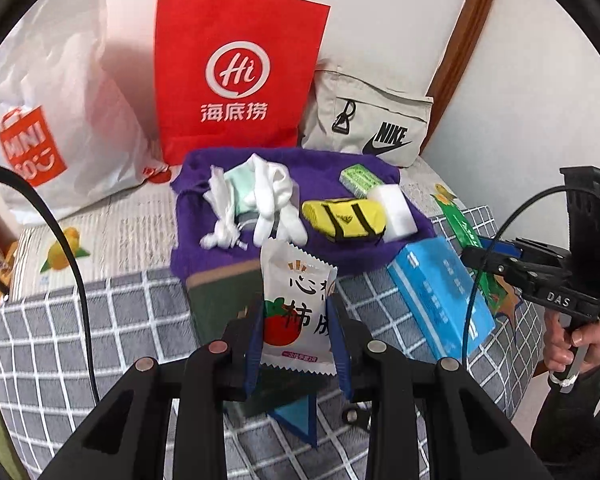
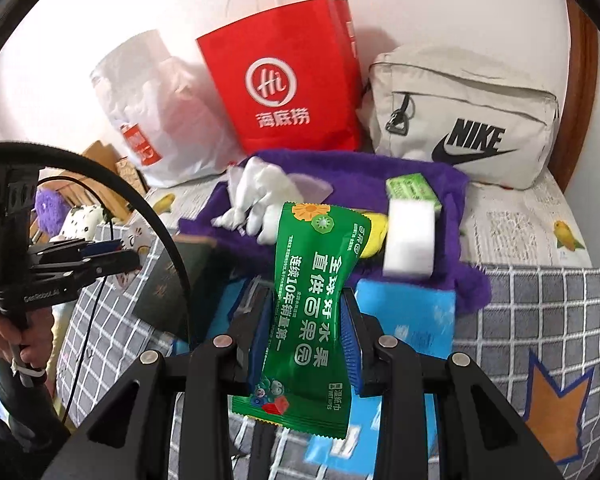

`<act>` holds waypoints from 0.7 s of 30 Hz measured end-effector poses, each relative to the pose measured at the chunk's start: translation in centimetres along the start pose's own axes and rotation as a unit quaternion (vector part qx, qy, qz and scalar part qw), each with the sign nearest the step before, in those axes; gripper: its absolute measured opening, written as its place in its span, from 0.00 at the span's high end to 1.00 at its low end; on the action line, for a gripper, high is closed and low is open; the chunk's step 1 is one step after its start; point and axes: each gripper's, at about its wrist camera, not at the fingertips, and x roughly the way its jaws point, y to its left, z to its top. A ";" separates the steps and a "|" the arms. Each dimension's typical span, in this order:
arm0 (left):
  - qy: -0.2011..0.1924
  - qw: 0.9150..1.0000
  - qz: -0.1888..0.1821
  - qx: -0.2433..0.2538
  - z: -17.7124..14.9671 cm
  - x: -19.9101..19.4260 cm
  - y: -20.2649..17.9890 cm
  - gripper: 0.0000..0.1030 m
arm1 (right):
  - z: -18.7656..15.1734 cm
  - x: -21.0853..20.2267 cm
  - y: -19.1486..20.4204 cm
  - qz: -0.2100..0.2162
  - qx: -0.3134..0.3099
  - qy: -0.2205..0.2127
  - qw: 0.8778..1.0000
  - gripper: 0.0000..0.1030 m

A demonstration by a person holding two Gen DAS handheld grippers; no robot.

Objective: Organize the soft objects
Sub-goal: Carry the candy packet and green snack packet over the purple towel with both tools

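My left gripper (image 1: pixel 296 330) is shut on a white sachet (image 1: pixel 296 300) printed with a red fruit, lifted above the checked bedcover. My right gripper (image 2: pixel 306 332) is shut on a green wet-wipe packet (image 2: pixel 312 300); the same gripper (image 1: pixel 496 258) shows at the right of the left wrist view. Beyond both lies a purple towel (image 1: pixel 328 248) carrying white socks (image 1: pixel 272 196), a yellow pouch (image 1: pixel 344 218), a white sponge block (image 1: pixel 396 208) and a small green packet (image 1: pixel 360 179). A blue tissue pack (image 1: pixel 440 296) and a dark booklet (image 2: pixel 176 284) lie near the towel's front edge.
A red paper bag (image 1: pixel 240 76), a white plastic bag (image 1: pixel 52 120) and a beige Nike bag (image 1: pixel 372 124) stand against the wall behind the towel. The checked bedcover (image 1: pixel 60 340) spreads in front. A person's hand (image 1: pixel 576 344) grips the right handle; cables hang near both grippers.
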 end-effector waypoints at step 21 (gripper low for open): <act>-0.007 1.000 -0.018 0.017 6.8 4.9 1.2 0.72 | 6.6 4.6 -3.2 -0.025 0.020 -0.005 0.999 0.68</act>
